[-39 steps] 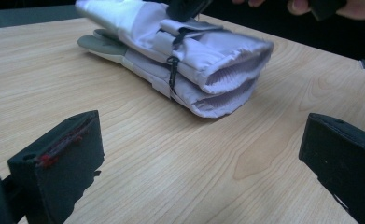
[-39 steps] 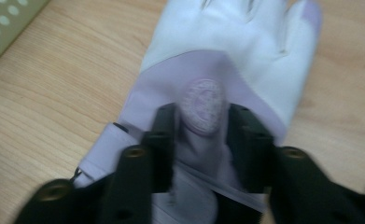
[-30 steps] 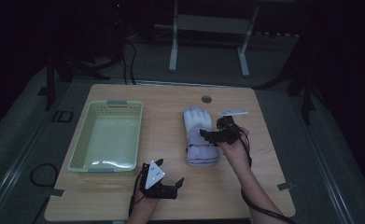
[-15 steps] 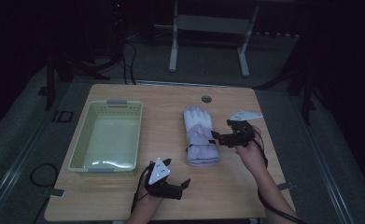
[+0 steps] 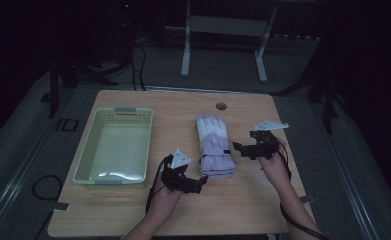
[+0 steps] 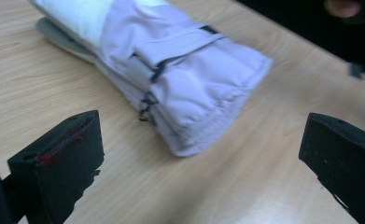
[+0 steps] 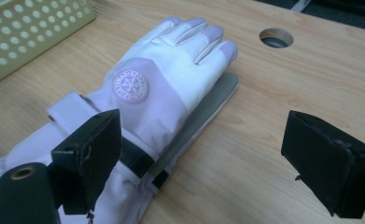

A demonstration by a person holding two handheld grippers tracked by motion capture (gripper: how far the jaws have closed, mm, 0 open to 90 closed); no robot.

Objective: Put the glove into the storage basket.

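A pair of white and lilac ski gloves (image 5: 214, 146) lies stacked at the table's middle, fingers pointing away from the person. In the left gripper view the padded cuff (image 6: 203, 88) lies just ahead of the wide-set jaws. My left gripper (image 5: 197, 183) is open, low over the table near the cuff's front left corner. In the right gripper view the upper glove (image 7: 157, 84) bears a round snowflake badge, and a grey palm peeks out beneath it. My right gripper (image 5: 239, 148) is open at the gloves' right side, one jaw above the wrist strap and the other over bare wood.
A pale green perforated basket (image 5: 90, 159) stands empty on the left half of the wooden table (image 5: 243, 210). A round cable hole (image 5: 221, 106) sits near the far edge. Metal stand legs (image 5: 185, 45) rise from the floor behind the table.
My left gripper has moved forward and right, up to the cuff. My right gripper has drawn back to the right, off the top of the gloves. The gloves stayed put.
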